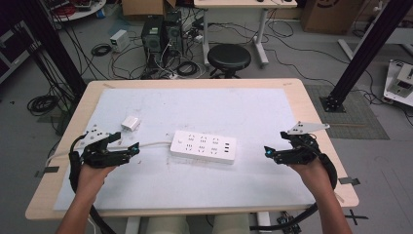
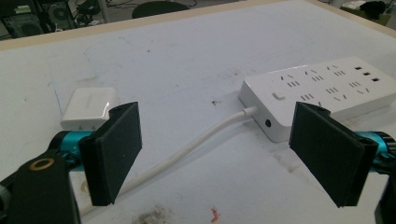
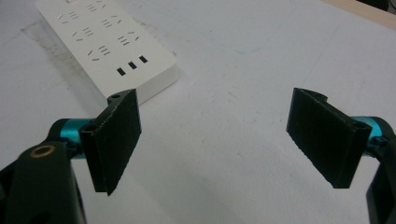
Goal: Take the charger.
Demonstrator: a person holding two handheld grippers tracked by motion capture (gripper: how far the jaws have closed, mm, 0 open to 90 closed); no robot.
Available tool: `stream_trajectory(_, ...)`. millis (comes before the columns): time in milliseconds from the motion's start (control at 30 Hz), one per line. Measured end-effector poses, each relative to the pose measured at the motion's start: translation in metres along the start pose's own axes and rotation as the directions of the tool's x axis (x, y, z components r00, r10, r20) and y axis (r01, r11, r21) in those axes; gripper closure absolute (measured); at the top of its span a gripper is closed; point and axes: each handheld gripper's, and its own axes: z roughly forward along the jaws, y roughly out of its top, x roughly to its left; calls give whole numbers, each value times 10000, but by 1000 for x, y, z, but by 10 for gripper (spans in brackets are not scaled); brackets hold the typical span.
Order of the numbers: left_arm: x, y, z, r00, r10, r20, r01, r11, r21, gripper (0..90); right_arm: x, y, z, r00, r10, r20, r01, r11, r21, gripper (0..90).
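A white power strip point(image 1: 203, 146) lies flat in the middle of the white mat, its white cable point(image 1: 152, 145) running off to the left. A small white adapter block point(image 1: 130, 123) sits left of it. My left gripper point(image 1: 132, 148) rests low at the left, pointing right toward the strip, open with nothing between its pads. In the left gripper view the strip point(image 2: 322, 91), cable point(image 2: 196, 144) and adapter point(image 2: 88, 108) lie ahead of the wide jaws. My right gripper point(image 1: 268, 152) sits right of the strip, open and empty; its view shows the strip's end point(image 3: 109, 44).
The white mat point(image 1: 160, 185) covers most of the wooden table point(image 1: 311, 105). Beyond the far edge stand a black stool point(image 1: 229, 57), computer towers point(image 1: 160, 34) and loose floor cables. Black frame posts rise at both sides.
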Motion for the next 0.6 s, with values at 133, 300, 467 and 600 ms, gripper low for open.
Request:
stream_trajectory(133, 0, 0, 1, 10000, -80, -2, 80, 10000, -9, 171, 1, 0, -1, 10000, 15, 16, -15, 10000, -7, 181)
stream_trajectory(300, 1, 4, 1, 10000, -86, -11, 85, 9999, -80, 171, 2, -1, -1, 10000, 43, 5, -43, 10000, -46, 181)
stream_trajectory(467, 7, 10, 5, 9996, -270, -45, 269, 9996, -130, 171, 2, 1, 0, 10000, 93, 24, -93, 9999, -66, 181)
stream_trajectory(600, 9, 19, 7, 9994, -316, -123, 313, 9991, -278, 171, 2, 4, 2, 10000, 43, -60, -44, 10000, -54, 181)
